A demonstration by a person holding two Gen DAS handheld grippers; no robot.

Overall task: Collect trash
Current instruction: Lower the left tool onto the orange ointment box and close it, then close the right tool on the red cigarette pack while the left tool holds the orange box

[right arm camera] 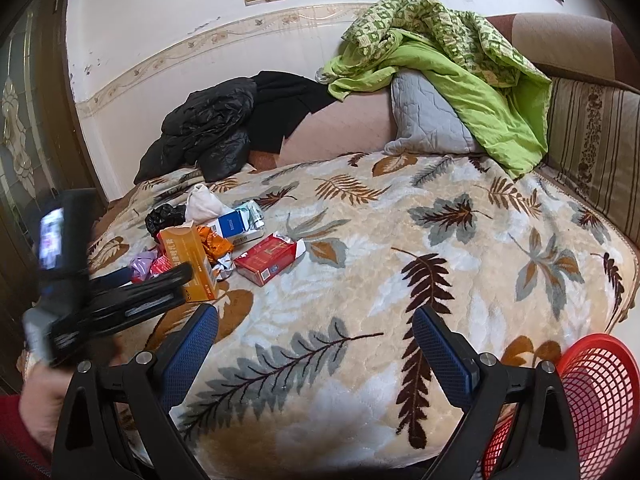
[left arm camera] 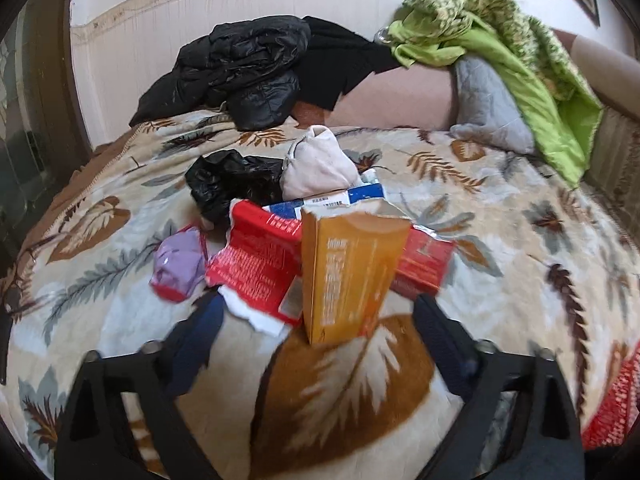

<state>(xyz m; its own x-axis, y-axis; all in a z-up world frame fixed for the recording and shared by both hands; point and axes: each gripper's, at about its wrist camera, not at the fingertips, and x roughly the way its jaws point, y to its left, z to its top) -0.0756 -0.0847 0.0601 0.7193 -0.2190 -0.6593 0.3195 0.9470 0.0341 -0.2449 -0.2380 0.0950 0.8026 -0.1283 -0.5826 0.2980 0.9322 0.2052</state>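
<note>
Rubbish lies heaped on the bed (right arm camera: 400, 240); we note left gripper (left arm camera: 316, 320) jaws spread either side of the orange carton (left arm camera: 344, 276), likely lining up a grasp. Right gripper (right arm camera: 316, 332) jaws spread, empty, beside the red basket (right arm camera: 600, 392).

A heap of trash is lying on the bed (right arm camera: 400, 248), toward its left side. In it a tall carton (left arm camera: 344, 276) is standing upright at the front, with a flattened box (left arm camera: 256, 264) lying just left of it and a small packet (left arm camera: 424, 260) just right. A crumpled bag (left arm camera: 224, 188) and a bundled cloth (left arm camera: 316, 164) are sitting behind them. Farther back, a jacket (right arm camera: 204, 132) is lying against the wall, and a quilt (right arm camera: 440, 64) is draping over a pillow (right arm camera: 428, 120) to its right. A basket (right arm camera: 592, 400) is sitting at the bed's near right edge.
</note>
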